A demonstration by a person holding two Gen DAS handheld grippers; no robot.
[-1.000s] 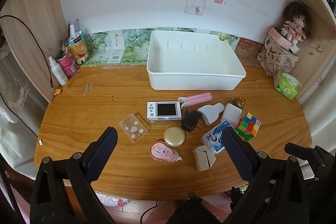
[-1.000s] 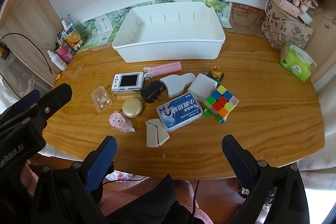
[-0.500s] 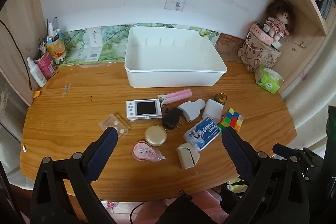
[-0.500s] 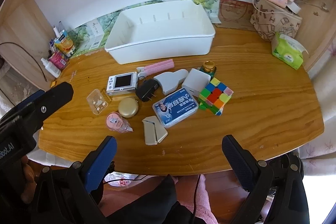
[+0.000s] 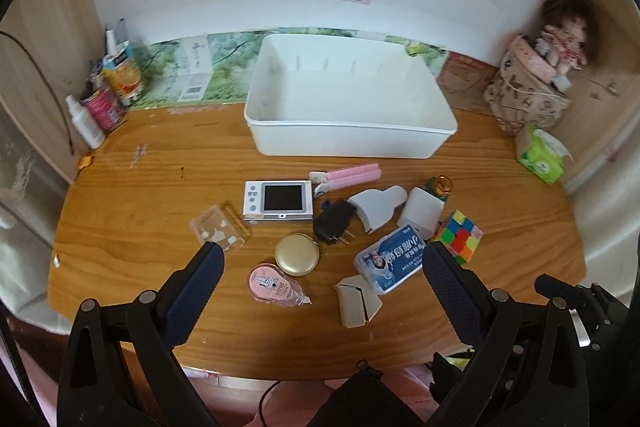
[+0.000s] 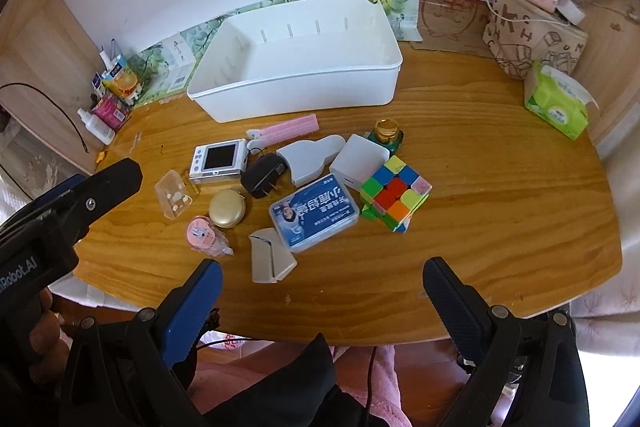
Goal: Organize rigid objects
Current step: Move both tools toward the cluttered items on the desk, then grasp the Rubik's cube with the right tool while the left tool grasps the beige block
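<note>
Both tongs, left tongs (image 5: pixel 322 263) and right tongs (image 6: pixel 322 277), hang released above the worktop (image 6: pixel 500 187); the white bin (image 6: pixel 296 83) holds nothing.

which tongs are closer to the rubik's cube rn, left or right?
Right, as a judgement. The right tongs hang open at the desk's near edge, with the cube ahead between the fingers. The left tongs sit further left, over the gold compact.
</note>
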